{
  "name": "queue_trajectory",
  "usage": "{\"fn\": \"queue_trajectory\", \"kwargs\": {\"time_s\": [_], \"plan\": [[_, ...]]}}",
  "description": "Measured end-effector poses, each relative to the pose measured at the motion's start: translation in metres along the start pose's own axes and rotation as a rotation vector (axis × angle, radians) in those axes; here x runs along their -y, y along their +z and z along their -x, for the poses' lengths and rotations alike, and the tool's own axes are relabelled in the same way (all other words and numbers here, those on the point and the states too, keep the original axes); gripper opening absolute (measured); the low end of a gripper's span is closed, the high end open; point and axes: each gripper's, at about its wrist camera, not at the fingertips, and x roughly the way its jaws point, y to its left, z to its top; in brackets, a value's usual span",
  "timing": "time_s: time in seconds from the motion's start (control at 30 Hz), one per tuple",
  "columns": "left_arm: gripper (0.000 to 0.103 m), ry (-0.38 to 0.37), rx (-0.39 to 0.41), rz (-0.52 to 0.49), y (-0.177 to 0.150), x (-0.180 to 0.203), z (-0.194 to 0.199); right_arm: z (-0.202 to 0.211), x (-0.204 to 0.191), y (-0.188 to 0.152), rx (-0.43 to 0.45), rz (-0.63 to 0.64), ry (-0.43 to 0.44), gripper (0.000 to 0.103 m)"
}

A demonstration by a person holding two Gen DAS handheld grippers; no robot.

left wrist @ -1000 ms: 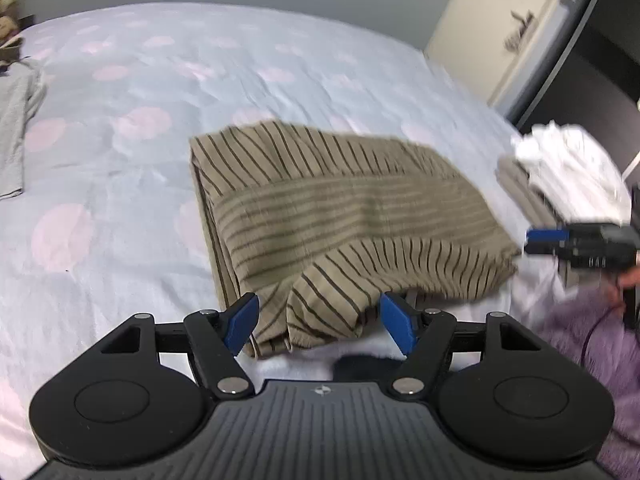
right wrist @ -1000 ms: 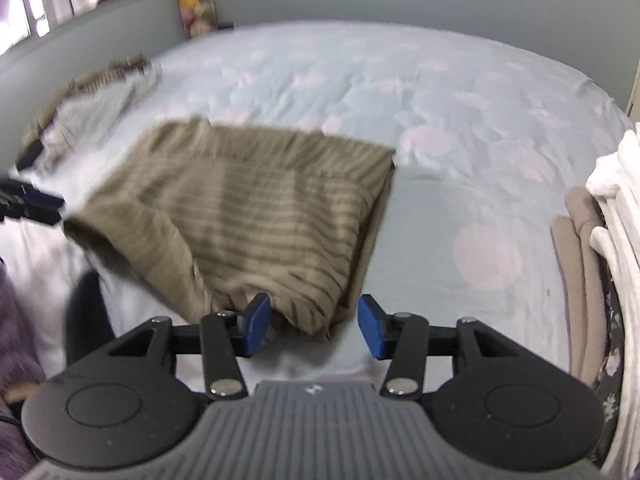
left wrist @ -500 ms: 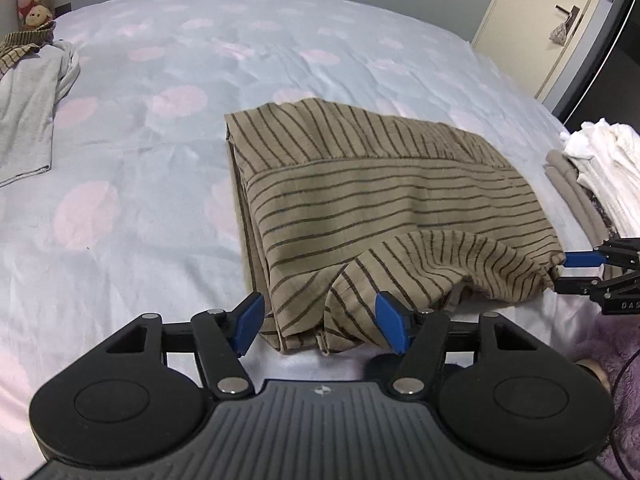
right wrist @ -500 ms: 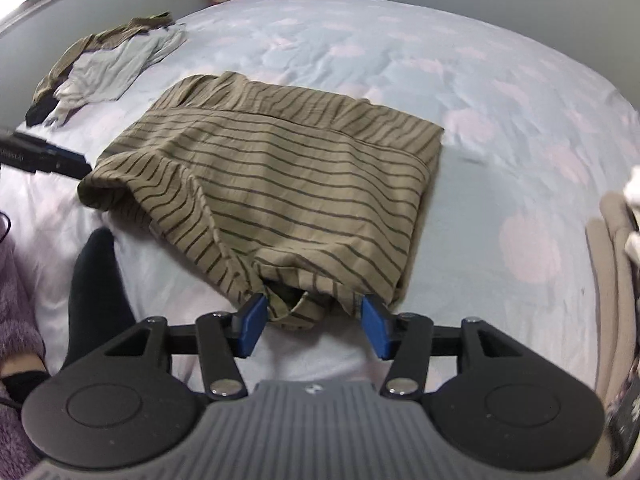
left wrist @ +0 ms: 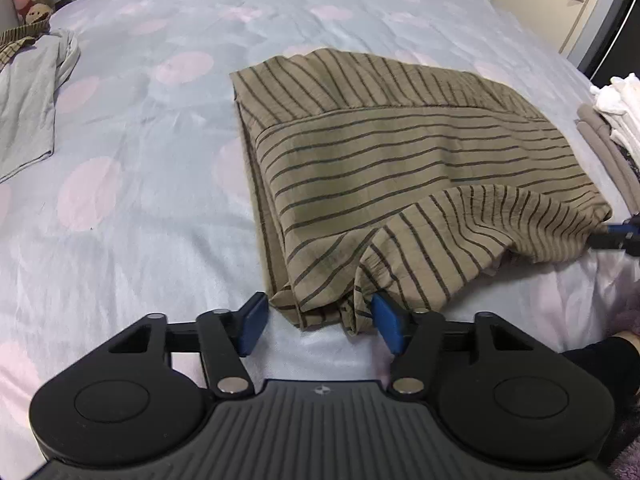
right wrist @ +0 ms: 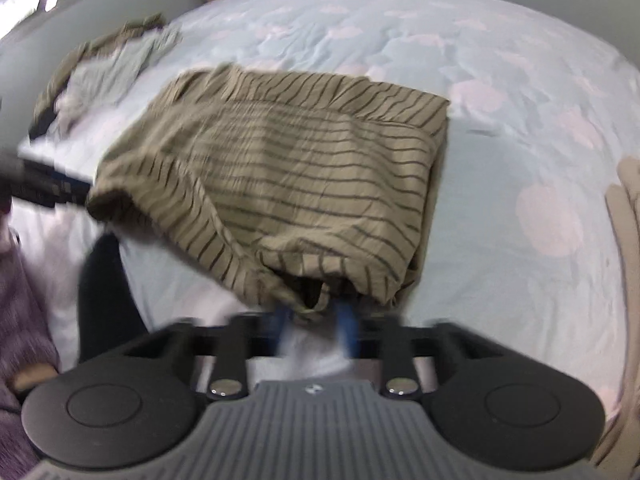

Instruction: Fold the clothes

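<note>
Gripping the shirt's (left wrist: 400, 168) near hem: left gripper (left wrist: 316, 320) half-open and closing around one corner, right gripper (right wrist: 314, 314) closing on the other, contact blurred. Next, judged: secure both pinches, then lift together.

Ahead of the blue-padded left gripper (left wrist: 318, 322) lies an olive-tan shirt (left wrist: 400, 168) with thin dark stripes, on a pale blue bedsheet (left wrist: 140, 128) with pink dots.

Black left gripper (left wrist: 316, 322) with blue pads (left wrist: 251, 322), silver screws.
</note>
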Motion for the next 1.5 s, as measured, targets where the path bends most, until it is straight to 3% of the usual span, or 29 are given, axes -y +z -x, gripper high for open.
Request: {"fn": "queue_trajectory", "kwargs": {"time_s": [0.1,0.2,0.43,0.57,0.7,0.93,1.1,1.3,1.5], "plan": [[0.049,0.017,-0.022,-0.017,0.002,0.004,-0.004,0.004,0.016,0.003,0.044,-0.112,0.024,0.009],[0.049,0.048,-0.049,-0.048,0.005,0.009,-0.011,0.0,0.029,0.006,0.053,-0.196,0.035,0.009],[0.05,0.062,-0.071,-0.055,0.005,0.01,-0.017,-0.025,0.028,0.009,-0.05,-0.185,-0.035,0.007],[0.052,0.068,-0.055,-0.044,0.003,0.01,-0.009,-0.017,0.027,0.005,-0.041,-0.186,-0.079,0.009],[0.053,0.054,-0.023,0.019,-0.002,0.002,0.007,0.002,0.027,0.0,0.011,-0.201,-0.159,0.028],[0.056,0.009,0.113,0.165,-0.006,-0.019,0.044,0.027,0.036,-0.001,0.116,-0.264,-0.239,0.032],[0.06,-0.009,0.243,0.266,0.011,-0.024,0.047,0.031,0.043,0.004,0.205,-0.308,-0.195,0.041],[0.06,0.035,0.264,0.355,0.041,-0.027,0.019,0.011,0.049,0.023,0.229,-0.363,-0.104,0.045],[0.06,-0.023,0.224,0.393,0.044,-0.038,-0.016,-0.018,0.049,0.034,0.212,-0.392,-0.128,0.045]]}}
